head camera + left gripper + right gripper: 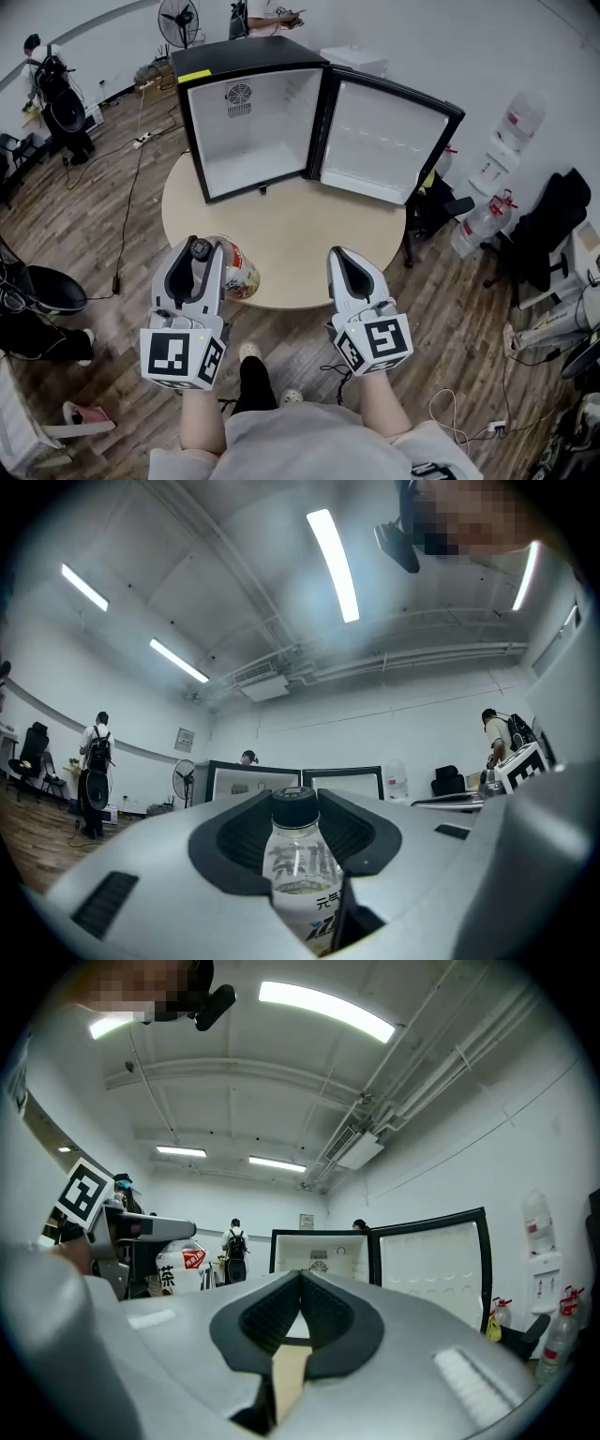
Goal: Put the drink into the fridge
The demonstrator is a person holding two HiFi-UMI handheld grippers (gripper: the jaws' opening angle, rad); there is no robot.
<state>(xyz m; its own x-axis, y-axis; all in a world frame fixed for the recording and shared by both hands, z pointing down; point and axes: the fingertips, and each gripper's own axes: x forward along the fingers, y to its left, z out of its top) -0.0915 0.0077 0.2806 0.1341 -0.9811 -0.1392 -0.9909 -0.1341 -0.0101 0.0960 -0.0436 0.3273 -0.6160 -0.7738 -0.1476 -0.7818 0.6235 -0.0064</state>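
Observation:
The drink is a clear bottle with a black cap and a white and red label. My left gripper is shut on it at the near left edge of the round table. In the left gripper view the bottle stands upright between the dark pads, cap at the top. The black mini fridge stands at the table's far side, its door swung open to the right and its white inside bare. My right gripper hovers over the near right edge, its tips together on nothing.
The fridge shows ahead in the right gripper view, with the held bottle off to the left. Water jugs and chairs stand to the right. A fan and cables on the wooden floor lie to the left. People stand in the background.

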